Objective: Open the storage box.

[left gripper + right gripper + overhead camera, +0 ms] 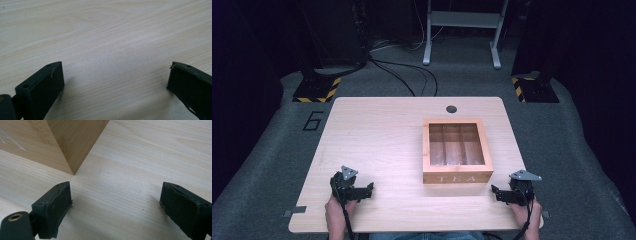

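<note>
The tea box [457,151] sits right of centre on the worktop [377,145], lid down. It looks rigid, fairly heavy, with smooth wooden sides; grip the lid's front edge. Left gripper [371,188] and right gripper [493,190] rest near, fingers wide, empty.

A: Beyond the tabletop [377,145], what sits on the grey floor [572,150]?
B: A white metal stand [462,22] at the back; black cables [407,75] trailing before it; two black bases with yellow-black hazard stripes [314,90]; a "6" [313,121] marked on the floor at left.
A: And the tabletop?
B: Pale wood; a round hole [451,109] near its far edge.
</note>
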